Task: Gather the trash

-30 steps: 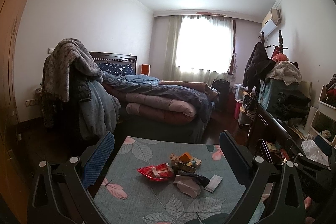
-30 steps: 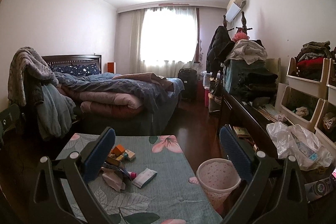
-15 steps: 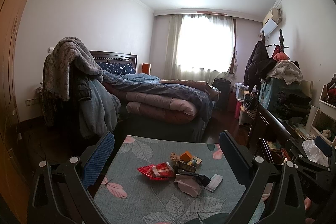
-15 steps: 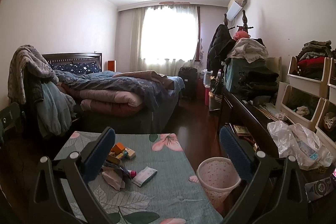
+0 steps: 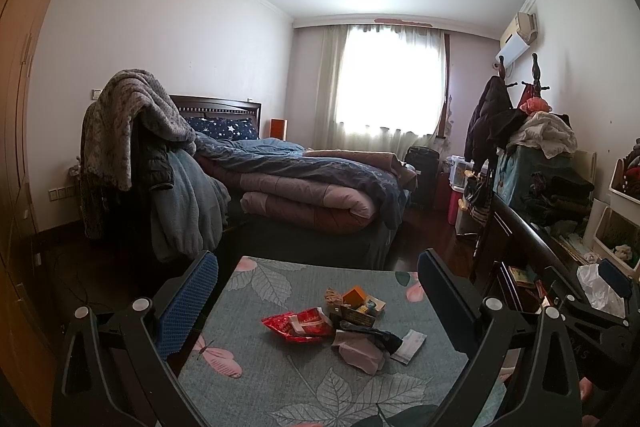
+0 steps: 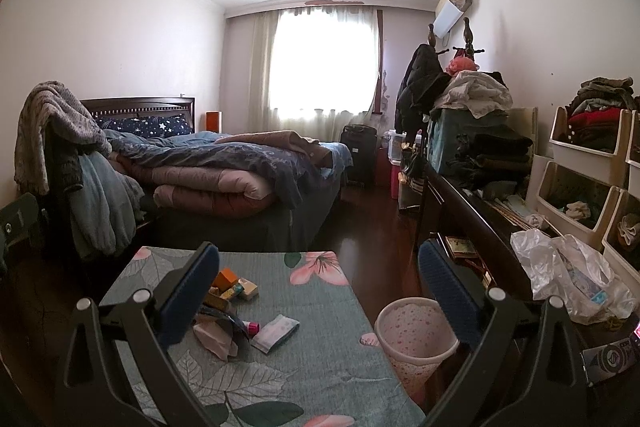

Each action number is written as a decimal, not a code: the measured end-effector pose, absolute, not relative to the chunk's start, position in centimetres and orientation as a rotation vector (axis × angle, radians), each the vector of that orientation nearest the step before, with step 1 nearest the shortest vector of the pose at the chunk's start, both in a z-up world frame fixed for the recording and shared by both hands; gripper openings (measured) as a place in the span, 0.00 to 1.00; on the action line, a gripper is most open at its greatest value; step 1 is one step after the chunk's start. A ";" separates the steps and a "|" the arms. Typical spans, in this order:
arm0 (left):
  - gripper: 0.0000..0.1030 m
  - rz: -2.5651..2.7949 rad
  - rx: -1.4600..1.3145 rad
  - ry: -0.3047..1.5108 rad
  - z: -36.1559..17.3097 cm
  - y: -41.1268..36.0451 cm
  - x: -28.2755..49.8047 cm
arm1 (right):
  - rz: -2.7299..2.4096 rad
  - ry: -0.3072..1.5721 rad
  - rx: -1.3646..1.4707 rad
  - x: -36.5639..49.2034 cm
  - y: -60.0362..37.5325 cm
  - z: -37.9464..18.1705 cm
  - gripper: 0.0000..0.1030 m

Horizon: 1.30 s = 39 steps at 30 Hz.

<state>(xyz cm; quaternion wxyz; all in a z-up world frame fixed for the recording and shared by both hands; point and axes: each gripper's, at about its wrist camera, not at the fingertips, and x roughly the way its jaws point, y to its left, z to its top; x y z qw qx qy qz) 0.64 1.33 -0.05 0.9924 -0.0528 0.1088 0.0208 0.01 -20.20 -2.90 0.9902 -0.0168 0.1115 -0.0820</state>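
Note:
A small pile of trash lies on a table with a green leaf-print cloth [image 5: 280,379]. In it are a red wrapper [image 5: 298,323], a pinkish crumpled tissue [image 5: 358,347], a white tissue pack [image 5: 410,341] and an orange box [image 5: 354,295] among small cartons. My left gripper [image 5: 316,291] stands open above the table's near side, nothing between its fingers. My right gripper [image 6: 318,279] is open too, with the tissue pack [image 6: 276,333] and the crumpled tissue [image 6: 214,337] below it at the left. A pink dotted waste bin [image 6: 414,337] stands on the floor beside the table's right edge.
A bed [image 6: 224,171] piled with quilts fills the room beyond the table. A dark desk [image 6: 476,227] with a plastic bag [image 6: 568,275] and stacked storage bins [image 6: 580,183] lines the right wall. Clothes hang over a rack [image 5: 132,147] at the left. Dark floor runs between bed and desk.
Both views have drifted slightly, the right one tilting down a little. The trash has not moved and both grippers stay open.

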 end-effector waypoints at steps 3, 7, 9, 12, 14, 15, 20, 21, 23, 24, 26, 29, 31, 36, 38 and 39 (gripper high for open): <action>0.96 0.042 -0.106 0.219 -0.2 1.4 0.7 | -0.164 0.225 -0.034 0.1 -20.2 -2.9 0.97; 0.96 0.037 -0.105 0.219 -1.3 1.5 0.8 | -0.164 0.225 -0.035 0.1 -20.2 -2.9 0.97; 0.96 0.036 -0.105 0.220 -1.3 1.5 0.8 | -0.163 0.226 -0.034 0.1 -20.2 -2.9 0.97; 0.96 0.037 -0.105 0.221 -1.3 1.5 0.8 | -0.162 0.227 -0.035 0.1 -20.2 -3.0 0.97; 0.96 0.035 -0.106 0.221 -1.3 1.5 0.8 | -0.164 0.227 -0.036 0.2 -20.1 -3.0 0.97; 0.96 0.035 -0.106 0.222 -1.3 1.5 0.8 | -0.163 0.228 -0.035 0.2 -20.1 -3.0 0.97; 0.96 0.038 -0.105 0.225 -1.6 1.4 0.9 | -0.161 0.234 -0.033 0.5 -20.5 -3.4 0.97; 0.96 0.038 -0.105 0.228 -1.8 1.4 0.9 | -0.160 0.237 -0.032 0.6 -20.6 -3.5 0.97; 0.96 0.040 -0.104 0.238 -2.4 1.4 1.1 | -0.160 0.247 -0.033 1.1 -20.6 -3.8 0.97; 0.96 0.041 -0.104 0.244 -2.8 1.4 1.2 | -0.159 0.252 -0.034 1.3 -20.6 -4.0 0.97; 0.96 0.045 -0.104 0.259 -3.5 1.4 1.6 | -0.157 0.267 -0.035 2.0 -20.6 -4.4 0.97; 0.96 0.054 -0.108 0.292 -4.5 1.4 2.7 | -0.154 0.297 -0.035 3.1 -20.7 -5.3 0.97; 0.96 0.063 -0.114 0.320 -5.0 1.5 3.6 | -0.149 0.324 -0.035 4.1 -20.7 -6.1 0.97; 0.96 0.095 -0.140 0.432 -8.7 3.1 6.8 | -0.138 0.407 -0.044 7.0 -20.3 -9.1 0.97; 0.96 0.099 -0.155 0.479 -9.9 3.7 8.3 | -0.133 0.440 -0.054 8.3 -20.1 -10.6 0.97; 0.96 0.098 -0.157 0.500 -10.9 4.1 8.9 | -0.124 0.458 -0.056 8.9 -20.0 -11.3 0.97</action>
